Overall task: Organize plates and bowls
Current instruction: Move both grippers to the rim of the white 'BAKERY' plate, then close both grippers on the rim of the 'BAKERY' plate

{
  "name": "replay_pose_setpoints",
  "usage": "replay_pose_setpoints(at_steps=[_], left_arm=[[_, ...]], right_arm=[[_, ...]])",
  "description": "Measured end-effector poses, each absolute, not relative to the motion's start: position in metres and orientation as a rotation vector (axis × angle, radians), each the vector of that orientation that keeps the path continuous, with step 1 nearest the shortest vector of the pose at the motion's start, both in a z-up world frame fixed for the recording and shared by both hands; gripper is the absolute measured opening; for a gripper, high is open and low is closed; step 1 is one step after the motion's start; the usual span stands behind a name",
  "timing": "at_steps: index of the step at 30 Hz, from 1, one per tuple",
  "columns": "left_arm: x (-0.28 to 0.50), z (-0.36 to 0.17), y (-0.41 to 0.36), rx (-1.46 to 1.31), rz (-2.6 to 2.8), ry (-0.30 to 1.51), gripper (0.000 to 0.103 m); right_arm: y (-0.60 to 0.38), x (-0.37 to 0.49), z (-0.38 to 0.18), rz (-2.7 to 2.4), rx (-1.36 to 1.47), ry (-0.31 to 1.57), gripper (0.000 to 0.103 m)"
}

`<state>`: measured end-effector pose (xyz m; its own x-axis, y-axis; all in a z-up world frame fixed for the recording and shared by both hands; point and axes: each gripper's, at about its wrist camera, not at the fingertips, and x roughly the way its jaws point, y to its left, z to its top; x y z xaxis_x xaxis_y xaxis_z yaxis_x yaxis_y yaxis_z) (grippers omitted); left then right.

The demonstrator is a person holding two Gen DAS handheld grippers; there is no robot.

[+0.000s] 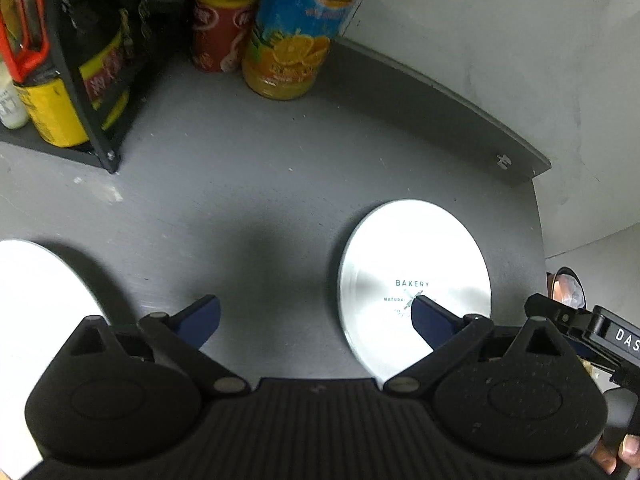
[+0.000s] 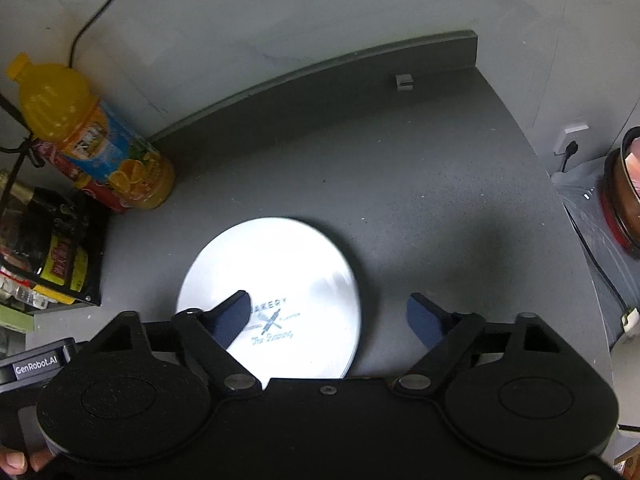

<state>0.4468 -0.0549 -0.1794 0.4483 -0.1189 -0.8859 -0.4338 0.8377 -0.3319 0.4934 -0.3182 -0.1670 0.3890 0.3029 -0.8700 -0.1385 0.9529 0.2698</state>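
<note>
Your left gripper (image 1: 316, 316) hangs over the table (image 1: 248, 200) with its jaws spread wide and nothing between them. Its right fingertip (image 1: 430, 322) overlaps the near edge of the BAKERY plate (image 1: 416, 264), but you cannot tell whether it touches. Your right gripper (image 2: 328, 316) is likewise wide apart and holds nothing; its left fingertip (image 2: 232, 316) sits over the plate's printed face, and its right one lies past the plate's right rim, over bare table. The BAKERY plate lies flat on the table. Left of this plate, well apart, a second white plate (image 1: 40, 304) lies at the frame edge. Beyond the BAKERY plate, to its left, an orange juice bottle (image 2: 100, 136) stands against the wall beside a black rack (image 1: 92, 80).
</note>
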Motion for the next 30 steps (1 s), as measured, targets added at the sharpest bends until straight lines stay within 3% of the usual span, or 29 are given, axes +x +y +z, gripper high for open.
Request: replay_pose_setpoints(at_steps=[4,7,14,23,24,30], left_arm=[[0.456,-0.192,-0.058,-0.621,0.224,1.117,0.099],[0.459,-0.202,-0.059,-0.662,0.231,1.125,0.088],[0.469,-0.228,-0.063,-0.773,0.225,1.159,0.048],[0.474,-0.254,-0.062,-0.891,0.252,1.190,0.016],[0.475,-0.255,-0.062,-0.900,0.253,1.189,0.013],[0.471,-0.262,-0.059,-0.987,0.246,1.171,0.008]], right_arm=[[-0.322,0.512,-0.181,0.308,0.199,1.216,0.064],[-0.323,0.521,-0.191,0.314,0.206,1.255,0.059],[-0.324,0.537,-0.213,0.327,0.203,1.358,0.045],[-0.320,0.551,-0.236,0.368,0.201,1.455,0.022],[-0.319,0.551,-0.238,0.374,0.202,1.461,0.017],[-0.315,0.548,-0.227,0.434,0.158,1.402,0.015]])
